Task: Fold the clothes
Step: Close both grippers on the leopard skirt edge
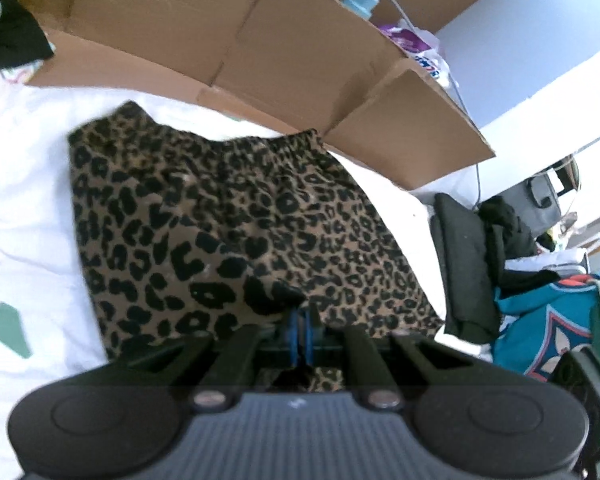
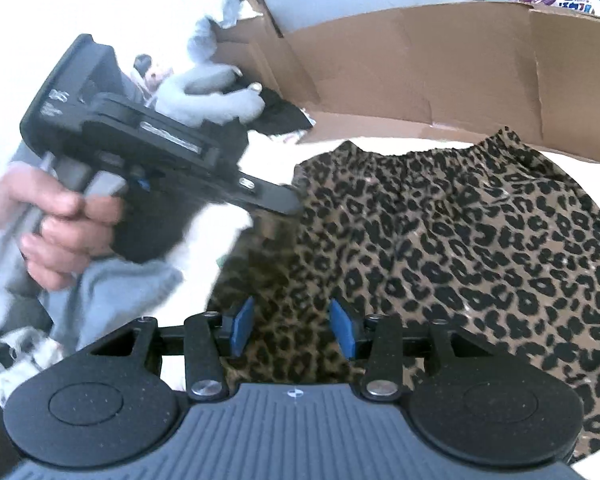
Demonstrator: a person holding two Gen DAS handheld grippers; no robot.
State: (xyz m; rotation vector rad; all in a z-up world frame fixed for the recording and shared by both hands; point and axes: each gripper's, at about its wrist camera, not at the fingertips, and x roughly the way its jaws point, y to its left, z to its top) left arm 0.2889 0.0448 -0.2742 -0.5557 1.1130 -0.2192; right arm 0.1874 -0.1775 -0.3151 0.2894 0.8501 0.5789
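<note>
Your left gripper (image 1: 302, 330) pinches the near edge of the leopard shorts (image 1: 236, 232) on the white bed (image 1: 24, 208); your right gripper (image 2: 294, 330) hangs open over them; lift evenly.

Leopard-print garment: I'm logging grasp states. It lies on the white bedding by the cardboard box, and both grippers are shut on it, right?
Not both. The left gripper is shut on the leopard-print garment; the right wrist view shows the right gripper open above it.

Blue lettering showing on white plastic bag (image 2: 580, 5) behind cardboard box (image 2: 420, 72), too blurred to read. White markings on left gripper (image 2: 296, 200) body, illegible.
</note>
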